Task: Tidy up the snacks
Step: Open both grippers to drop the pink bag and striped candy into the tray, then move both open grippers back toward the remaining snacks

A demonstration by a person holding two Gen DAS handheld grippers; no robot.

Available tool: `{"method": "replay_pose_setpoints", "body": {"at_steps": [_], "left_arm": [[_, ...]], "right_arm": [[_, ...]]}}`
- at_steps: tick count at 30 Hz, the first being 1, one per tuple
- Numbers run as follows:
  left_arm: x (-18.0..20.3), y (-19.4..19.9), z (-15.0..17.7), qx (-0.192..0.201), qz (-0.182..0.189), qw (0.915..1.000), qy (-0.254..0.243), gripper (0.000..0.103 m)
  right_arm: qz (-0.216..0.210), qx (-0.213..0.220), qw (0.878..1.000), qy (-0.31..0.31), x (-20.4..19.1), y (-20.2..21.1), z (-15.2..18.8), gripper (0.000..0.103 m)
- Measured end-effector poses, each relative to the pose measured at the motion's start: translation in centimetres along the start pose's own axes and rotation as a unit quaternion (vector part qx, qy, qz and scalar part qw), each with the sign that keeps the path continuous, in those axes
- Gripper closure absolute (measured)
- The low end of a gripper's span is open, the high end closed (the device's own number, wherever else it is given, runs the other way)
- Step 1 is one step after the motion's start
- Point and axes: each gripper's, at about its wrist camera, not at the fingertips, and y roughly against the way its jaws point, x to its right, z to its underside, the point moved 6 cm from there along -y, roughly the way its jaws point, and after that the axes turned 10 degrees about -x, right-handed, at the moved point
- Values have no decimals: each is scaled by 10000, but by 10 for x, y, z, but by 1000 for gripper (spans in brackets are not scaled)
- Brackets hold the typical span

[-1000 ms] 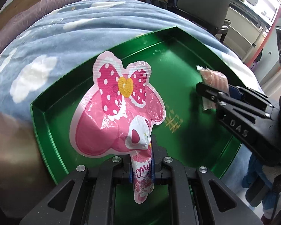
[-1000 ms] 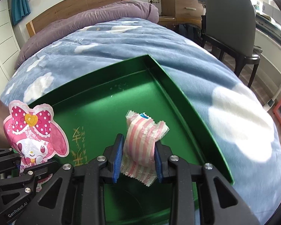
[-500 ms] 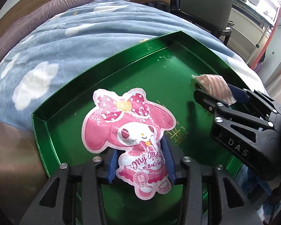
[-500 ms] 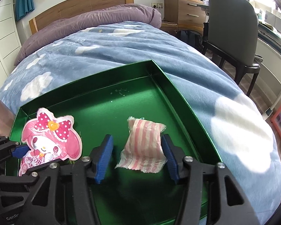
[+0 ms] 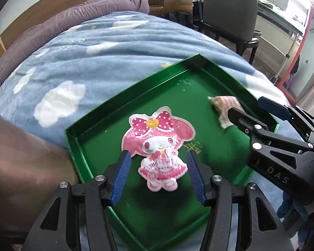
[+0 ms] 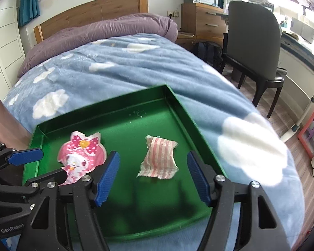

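Plainly, scene: a green tray (image 5: 90, 125) sits on a blue blanket with white clouds (image 5: 115, 48) spread over a bed.

Left gripper (image 5: 159, 174): fingers spread wide, blue pads (image 5: 121, 177) on either side, holding nothing.

Pink character pouch (image 5: 159, 144): lies flat on the tray floor, face up, bow end pointing away from the left gripper. Its lower end, the dress and feet, falls in the gap between the left pads without touching either; the head and bow lie beyond the tips. In the right wrist view the pouch (image 6: 81, 159) sits at the tray's left side, partly hidden behind the left gripper's finger.

Right gripper (image 6: 152, 176): fingers likewise spread wide, nothing pinched.

Striped snack packet (image 6: 159, 161): crumpled, pink and white, resting on the tray floor near the right wall. It lies between and just beyond the right gripper's blue pads (image 6: 106, 177), clear of both. In the left wrist view the packet (image 5: 224, 106) is partly covered by the right gripper's near finger.

Pouch and packet: apart from each other, both inside the tray.

Background: grey chair (image 6: 255, 48) beside the bed.
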Motion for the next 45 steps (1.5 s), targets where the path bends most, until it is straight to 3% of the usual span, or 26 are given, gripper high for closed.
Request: {"method": "replay_pose_setpoints", "body": {"at_steps": [9,17,29,39,45], "left_arm": [[15,69,35,323,208,9991,-200,54],[4,131,96,588,219,9979,-180,54],[-98,197,199,879,-322,9935,649,54],[-194,246,273,1194,-847,9791,1412,50],[-244,258,322,1164,-1009,9712,1816,50]], "right_arm": [[48,372,9993,-83,-3,84,5,0],[-104,780,9969,-39,-32,172,31,0],[-609,1244,9897,375,-113,265,73,0],[-1002,1452,9814,760,-176,308,98,0],[-1376,1440,9748,1001,-217,318,117,0]]}}
